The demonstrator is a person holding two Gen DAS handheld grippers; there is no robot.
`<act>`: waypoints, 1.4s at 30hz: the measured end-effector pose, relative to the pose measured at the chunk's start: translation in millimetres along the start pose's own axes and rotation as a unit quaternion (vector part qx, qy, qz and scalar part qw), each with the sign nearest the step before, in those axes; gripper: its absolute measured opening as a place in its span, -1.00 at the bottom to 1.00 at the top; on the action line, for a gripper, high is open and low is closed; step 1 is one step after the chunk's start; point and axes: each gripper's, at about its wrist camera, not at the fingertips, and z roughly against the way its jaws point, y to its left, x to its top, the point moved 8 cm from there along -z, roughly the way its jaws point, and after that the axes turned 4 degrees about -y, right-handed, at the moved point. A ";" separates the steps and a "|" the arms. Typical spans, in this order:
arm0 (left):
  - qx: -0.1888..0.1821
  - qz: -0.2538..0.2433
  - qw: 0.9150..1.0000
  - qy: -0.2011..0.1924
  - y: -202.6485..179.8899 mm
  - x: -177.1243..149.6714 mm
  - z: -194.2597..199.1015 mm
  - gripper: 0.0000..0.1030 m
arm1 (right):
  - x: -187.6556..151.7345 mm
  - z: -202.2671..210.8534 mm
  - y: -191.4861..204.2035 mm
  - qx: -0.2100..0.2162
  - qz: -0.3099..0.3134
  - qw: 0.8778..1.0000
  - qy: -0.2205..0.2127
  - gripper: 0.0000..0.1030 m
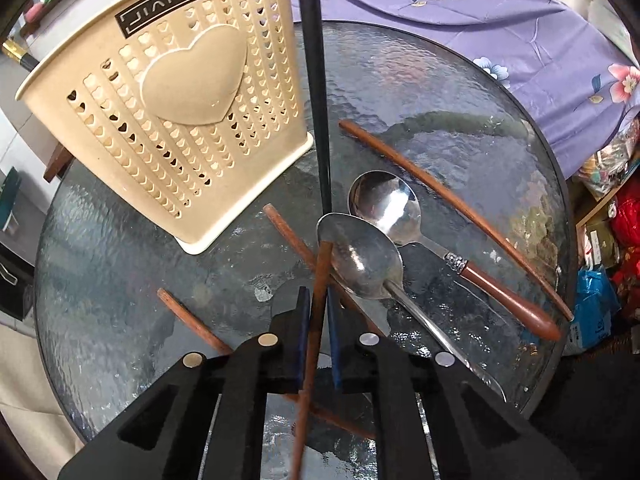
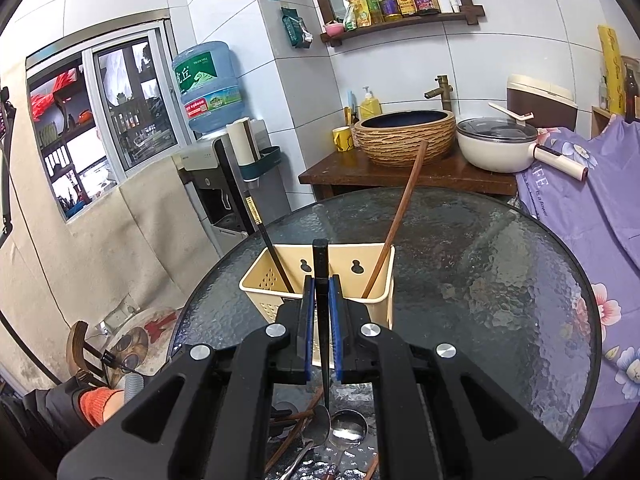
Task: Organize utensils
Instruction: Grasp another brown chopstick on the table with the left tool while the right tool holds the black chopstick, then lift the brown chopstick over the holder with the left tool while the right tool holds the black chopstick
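While my left gripper (image 1: 318, 312) pinches a brown chopstick (image 1: 316, 300) between its pads, the holder (image 1: 168, 120) stands ahead and to the left, two spoons (image 1: 384, 204) just ahead to the right, and more brown sticks lie about on the glass table (image 1: 460, 80). From the right wrist, my right gripper (image 2: 321, 312) clamps a black chopstick (image 2: 320, 264) upright; the holder's open top (image 2: 320, 256) sits directly ahead. I judge I should lift clear of its near rim, then lower straight down; the room rightward is bare.
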 end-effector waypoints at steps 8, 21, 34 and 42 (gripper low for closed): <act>0.002 0.034 0.998 -0.049 10.4 18.1 26.4 -0.87 | 2.3 1.0 1.2 0.001 0.001 1.000 -0.007 -0.85; 0.014 0.125 0.970 -0.208 52.4 46.8 151.7 -0.87 | 22.5 27.8 16.9 0.010 0.033 0.999 -0.036 -0.85; -0.005 0.128 0.959 -0.254 52.3 67.2 196.8 -0.87 | 42.3 41.1 30.4 0.026 0.043 0.998 -0.041 -0.85; -0.025 0.140 0.942 -0.304 69.7 111.9 255.0 -0.87 | 92.7 61.8 39.4 0.036 0.051 0.996 -0.066 -0.85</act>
